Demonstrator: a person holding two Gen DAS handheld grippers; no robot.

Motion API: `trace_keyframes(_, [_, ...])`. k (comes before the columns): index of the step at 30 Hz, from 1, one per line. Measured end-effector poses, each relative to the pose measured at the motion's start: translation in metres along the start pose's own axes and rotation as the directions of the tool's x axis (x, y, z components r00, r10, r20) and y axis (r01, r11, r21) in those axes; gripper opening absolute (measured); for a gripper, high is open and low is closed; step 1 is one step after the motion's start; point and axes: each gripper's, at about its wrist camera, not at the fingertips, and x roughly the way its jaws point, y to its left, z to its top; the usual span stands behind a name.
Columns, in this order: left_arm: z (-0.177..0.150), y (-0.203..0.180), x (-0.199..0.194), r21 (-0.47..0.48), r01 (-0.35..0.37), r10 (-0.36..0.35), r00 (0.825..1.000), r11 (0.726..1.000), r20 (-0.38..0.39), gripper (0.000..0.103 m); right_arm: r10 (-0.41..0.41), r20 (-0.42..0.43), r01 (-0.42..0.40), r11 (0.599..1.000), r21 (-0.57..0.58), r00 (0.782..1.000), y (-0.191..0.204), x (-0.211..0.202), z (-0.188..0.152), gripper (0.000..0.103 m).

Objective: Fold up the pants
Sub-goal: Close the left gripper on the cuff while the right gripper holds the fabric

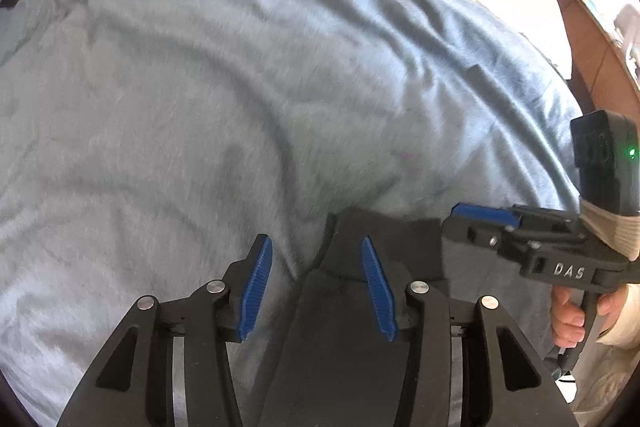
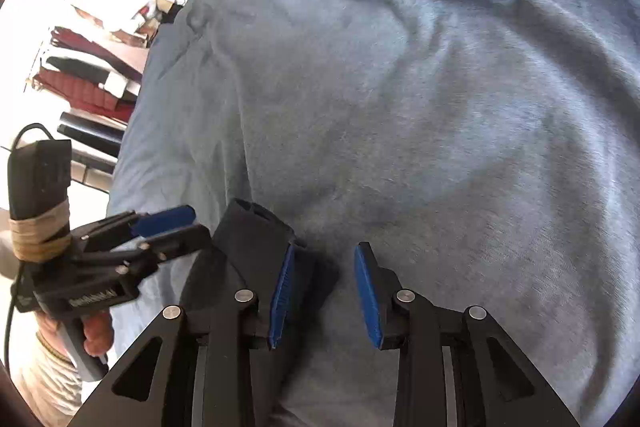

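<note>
A wrinkled blue-grey blanket (image 1: 248,79) covers the whole surface. On it, at its near edge, lie the dark pants (image 1: 384,239), a small folded bundle. The left hand-held gripper (image 1: 318,283) hangs over the bundle's left edge: its right finger is above the dark cloth, its left above the blanket. Its jaws stand partly apart and hold nothing. The right hand-held gripper (image 2: 324,287) sits at the bundle's right edge, its left pad (image 2: 282,291) against the dark cloth, jaws partly apart, nothing clamped between them.
</note>
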Motion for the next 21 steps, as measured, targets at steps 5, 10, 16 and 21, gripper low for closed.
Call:
trace_keyframes(5, [0.012,-0.009,0.022,0.035,0.043,-0.04,0.997,0.998,-0.062,0.044,0.056,-0.022,-0.056,0.998,0.014,0.998,-0.002,-0.001,-0.007,0.033])
trace_keyframes(10, [0.009,-0.004,0.037,-0.003,0.08,-0.08,0.993,0.997,-0.083,0.042,0.074,-0.031,-0.073,0.997,0.031,0.997,0.0,0.009,-0.01,0.033])
trace_keyframes(16, [0.006,0.006,0.062,-0.039,0.142,-0.146,0.978,0.989,-0.148,0.038,0.099,-0.059,-0.094,0.992,0.085,0.993,-0.009,0.026,-0.007,0.033])
trace_keyframes(21, [0.004,0.006,0.075,-0.051,0.16,-0.166,0.972,0.986,-0.165,0.038,0.099,-0.076,-0.092,0.992,0.087,0.992,-0.015,0.034,-0.009,0.033])
